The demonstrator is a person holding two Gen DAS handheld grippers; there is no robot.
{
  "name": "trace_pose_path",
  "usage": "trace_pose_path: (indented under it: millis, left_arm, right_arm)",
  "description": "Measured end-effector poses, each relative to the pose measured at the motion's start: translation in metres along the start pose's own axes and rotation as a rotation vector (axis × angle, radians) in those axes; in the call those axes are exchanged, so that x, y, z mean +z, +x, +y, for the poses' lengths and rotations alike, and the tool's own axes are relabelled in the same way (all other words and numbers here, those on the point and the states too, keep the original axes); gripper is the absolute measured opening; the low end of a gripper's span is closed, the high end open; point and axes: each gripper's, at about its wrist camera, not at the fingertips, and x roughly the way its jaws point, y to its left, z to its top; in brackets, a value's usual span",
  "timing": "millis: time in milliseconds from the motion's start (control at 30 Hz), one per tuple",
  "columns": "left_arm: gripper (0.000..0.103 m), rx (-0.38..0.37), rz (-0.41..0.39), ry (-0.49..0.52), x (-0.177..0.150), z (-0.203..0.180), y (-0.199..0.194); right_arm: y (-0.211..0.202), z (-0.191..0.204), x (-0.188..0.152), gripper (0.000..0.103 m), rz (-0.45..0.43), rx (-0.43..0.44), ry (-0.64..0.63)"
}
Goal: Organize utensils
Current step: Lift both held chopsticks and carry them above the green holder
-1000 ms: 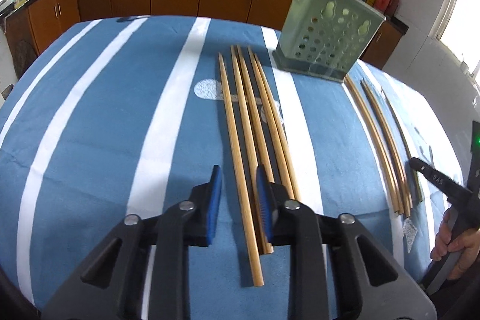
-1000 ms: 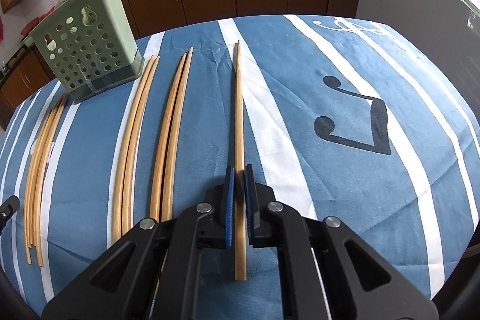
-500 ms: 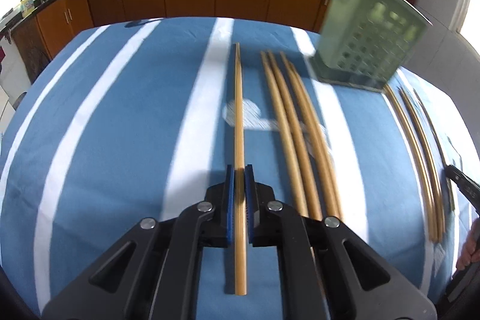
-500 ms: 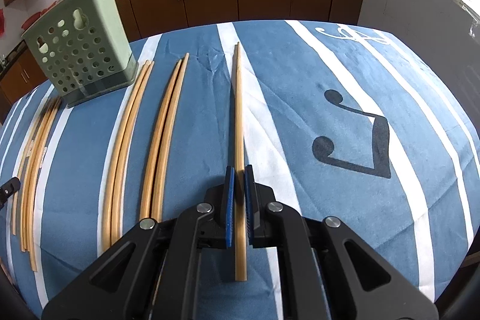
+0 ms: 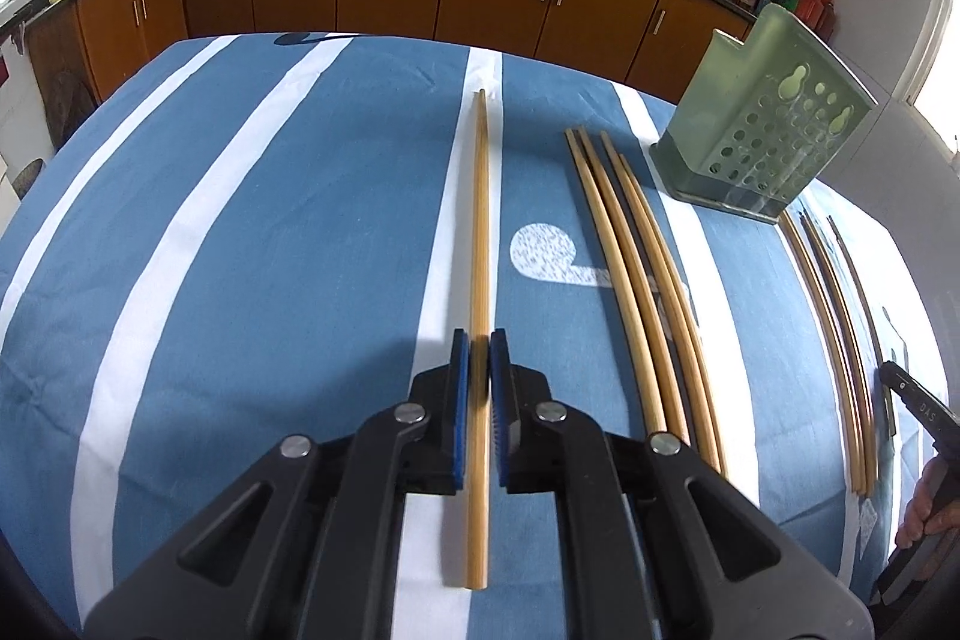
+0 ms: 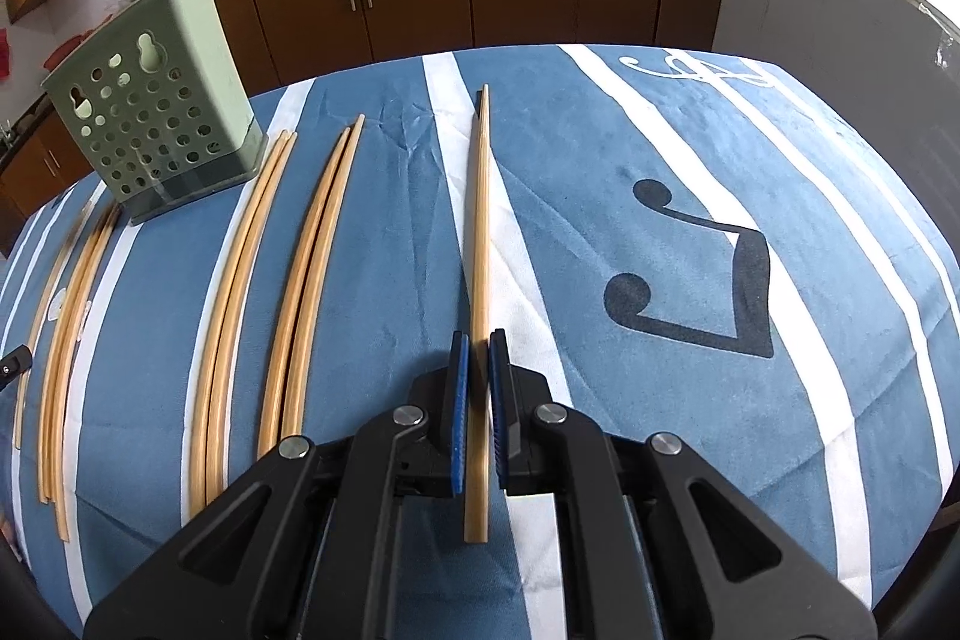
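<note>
Both the left gripper (image 5: 479,352) and right gripper (image 6: 479,352) clamp a chopstick (image 5: 480,232) each; next, carry both to the holder (image 5: 762,142), at 2 o'clock of the left one.

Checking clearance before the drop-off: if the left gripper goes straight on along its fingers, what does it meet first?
Probably nothing: left gripper, shut on a chopstick, points over bare tablecloth. The green utensil holder sits off right. Depth unclear.
</note>
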Motion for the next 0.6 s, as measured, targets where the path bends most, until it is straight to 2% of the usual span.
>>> trace_pose_path:
  millis: [367,467,600]
  left_arm:
    - [0.014,0.037,-0.011,0.034,-0.009,-0.004,-0.007]
    - [0.009,0.065,-0.015,0.068,-0.003,-0.009,-0.001]
    - [0.008,0.077,-0.024,0.065,0.009,-0.011,0.010]
  right_arm:
    - [-0.007,0.002,-0.007,0.009,0.007,0.009,-0.010]
    - [-0.006,0.005,-0.007,0.009,0.003,0.004,-0.033]
    - [0.002,0.005,0.002,0.008,-0.006,-0.002,-0.030]
